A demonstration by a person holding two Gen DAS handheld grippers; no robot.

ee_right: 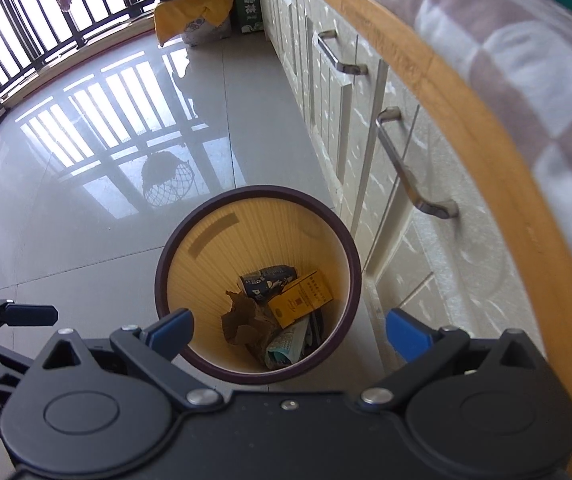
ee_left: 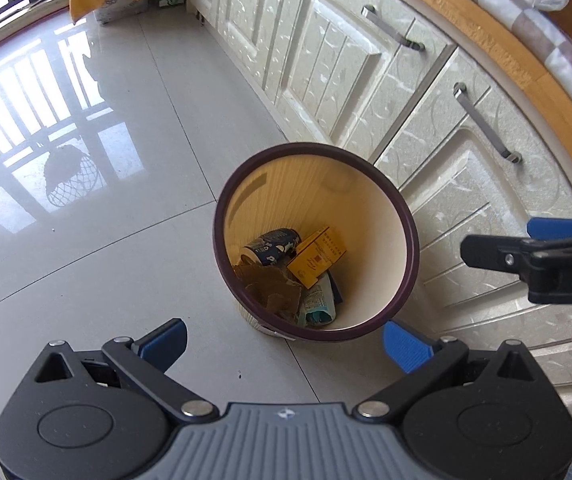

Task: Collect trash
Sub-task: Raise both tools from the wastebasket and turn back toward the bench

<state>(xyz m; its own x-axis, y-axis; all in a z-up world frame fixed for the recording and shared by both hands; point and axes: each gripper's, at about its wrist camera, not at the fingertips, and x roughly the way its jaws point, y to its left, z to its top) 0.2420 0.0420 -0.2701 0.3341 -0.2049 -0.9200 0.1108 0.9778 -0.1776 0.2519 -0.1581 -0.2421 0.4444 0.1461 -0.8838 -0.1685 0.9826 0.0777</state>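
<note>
My left gripper (ee_left: 284,344) hangs with its blue pads spread wide, nothing between them, above the near rim of the waste bin (ee_left: 410,240). Inside lie a dark can (ee_left: 272,246), a yellow carton (ee_left: 318,256), brown torn paper (ee_left: 272,290) and a crumpled wrapper (ee_left: 320,306). My right gripper (ee_left: 526,244) juts in from the right, near the cream cabinets (ee_left: 366,68).

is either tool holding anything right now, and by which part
Nothing is held. The left tool and right tool are both open and empty above the trash bin.
</note>
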